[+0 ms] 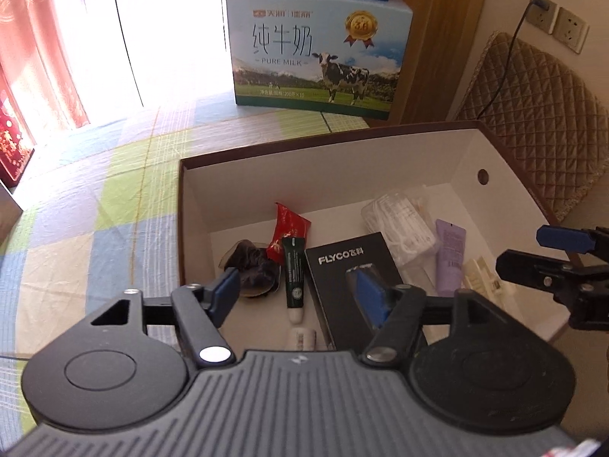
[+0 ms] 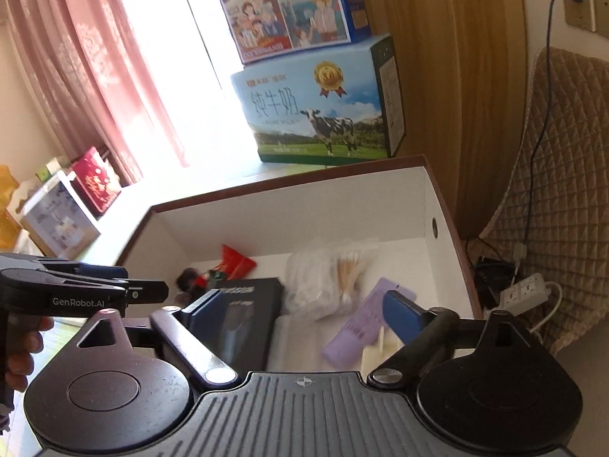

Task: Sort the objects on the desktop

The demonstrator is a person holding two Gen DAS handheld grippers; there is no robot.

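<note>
Both claws hover spread and empty over the open cardboard box (image 1: 468,152): the left gripper (image 1: 295,297) above its near half, the right gripper (image 2: 300,314) beside it. The sorting looks near its end, everything visible already lying inside.

From the left wrist, nearest at 6 o'clock lies a small white tube (image 1: 302,339), then the dark green tube (image 1: 294,276) and black FLYCO box (image 1: 352,278). At 1 o'clock sit the lilac tube (image 1: 449,257) and bagged cotton swabs (image 1: 399,224); at 11, the red sachet (image 1: 291,228).

Next I would look for leftovers on the checked tablecloth (image 1: 95,198). The box walls and the other gripper crowd any reach. Beyond stands a milk carton (image 1: 319,49).
</note>
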